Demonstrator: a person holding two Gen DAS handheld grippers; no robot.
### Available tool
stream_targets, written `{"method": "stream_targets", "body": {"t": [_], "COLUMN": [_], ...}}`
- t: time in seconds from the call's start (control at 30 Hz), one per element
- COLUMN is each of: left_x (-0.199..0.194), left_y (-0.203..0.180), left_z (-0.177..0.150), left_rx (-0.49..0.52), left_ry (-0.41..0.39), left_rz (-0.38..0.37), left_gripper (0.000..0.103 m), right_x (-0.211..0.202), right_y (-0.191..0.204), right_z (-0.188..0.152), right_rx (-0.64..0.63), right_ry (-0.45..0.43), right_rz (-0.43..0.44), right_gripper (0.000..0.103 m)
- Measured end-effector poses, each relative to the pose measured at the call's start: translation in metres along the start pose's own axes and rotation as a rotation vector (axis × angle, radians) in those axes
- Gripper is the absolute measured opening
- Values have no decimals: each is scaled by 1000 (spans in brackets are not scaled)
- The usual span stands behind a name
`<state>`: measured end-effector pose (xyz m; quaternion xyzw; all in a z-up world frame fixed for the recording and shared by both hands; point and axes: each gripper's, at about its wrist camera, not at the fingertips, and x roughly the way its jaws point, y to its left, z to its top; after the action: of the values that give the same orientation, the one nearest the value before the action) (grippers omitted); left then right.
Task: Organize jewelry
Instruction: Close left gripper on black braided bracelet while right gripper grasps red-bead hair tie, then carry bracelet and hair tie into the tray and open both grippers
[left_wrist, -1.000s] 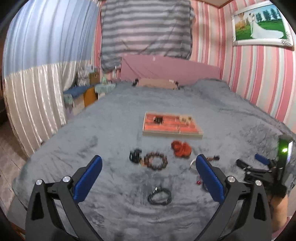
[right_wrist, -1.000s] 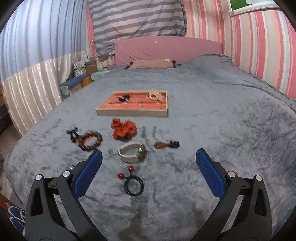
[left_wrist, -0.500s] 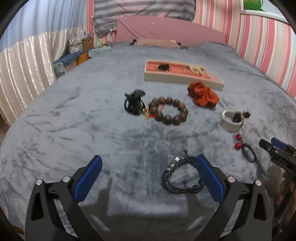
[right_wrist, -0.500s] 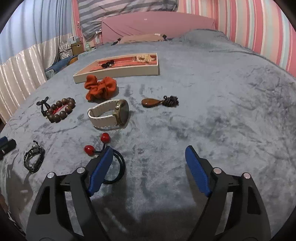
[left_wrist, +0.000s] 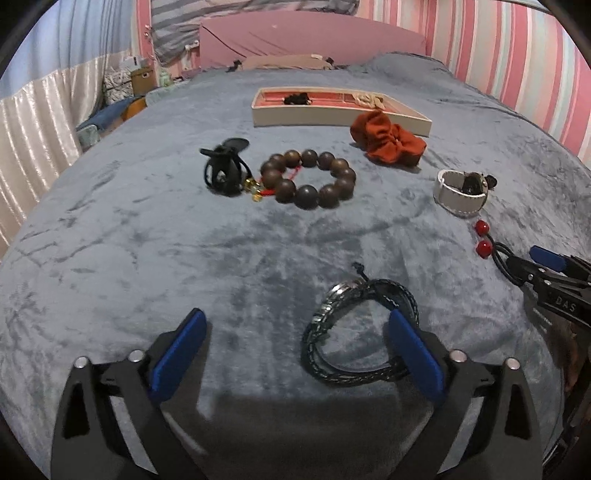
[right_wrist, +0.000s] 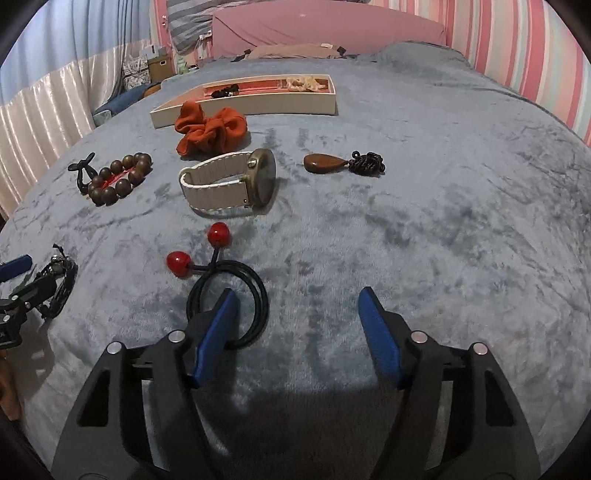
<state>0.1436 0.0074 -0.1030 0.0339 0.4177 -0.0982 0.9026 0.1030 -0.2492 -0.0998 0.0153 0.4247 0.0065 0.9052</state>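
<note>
Bedspread (right_wrist: 443, 221): grey-blue. Scrunchie (right_wrist: 210, 129): rust orange. Watch strap (right_wrist: 214, 184): white. Hair-tie beads (right_wrist: 218, 234): red. Wall (left_wrist: 517, 55): pink-striped. Gripper pads (right_wrist: 376, 336): blue.

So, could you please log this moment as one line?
left gripper: closing, braided bracelet between jaws | right gripper: closing, hair tie at left finger | tray: waiting

The left gripper's (left_wrist: 295, 350) right finger hides part of the braided bracelet (left_wrist: 332, 332); tray (left_wrist: 332, 118) contents too small to tell

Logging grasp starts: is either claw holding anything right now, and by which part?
Nothing is held yet. The left claw is closing around the braided bracelet, and the right claw around one side of the black hair tie.
</note>
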Motion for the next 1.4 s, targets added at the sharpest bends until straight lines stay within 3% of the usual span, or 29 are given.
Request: {"method": "stream_targets", "body": {"t": [0.07, 0.37, 0.47, 0.53, 0.6, 1.4], "left_x": [8, 10, 10, 10, 9, -15], "left_y": [3, 7, 7, 9, 9, -5], "left_z": [2, 5, 5, 5, 4, 15], "left_rx": [-15, -31, -36, -46, -47, -22], "left_ry": [29, 23, 23, 21, 22, -58], "left_rz": [-23, -49, -53, -50, -51, 18], "left_gripper": [74, 39, 27, 21, 15, 15], "right_x": [3, 12, 12, 11, 10, -25], "right_y": [1, 15, 18, 17, 15, 0], "right_z": [1, 8, 8, 7, 7, 12], "right_rx": [-8, -67, -81, -76, -68, 13], "right_ry": [7, 25, 23, 17, 14, -127], "right_rz": [-1, -2, 7, 13, 20, 56], "right_gripper": [66, 36, 22, 6, 6, 6]}}
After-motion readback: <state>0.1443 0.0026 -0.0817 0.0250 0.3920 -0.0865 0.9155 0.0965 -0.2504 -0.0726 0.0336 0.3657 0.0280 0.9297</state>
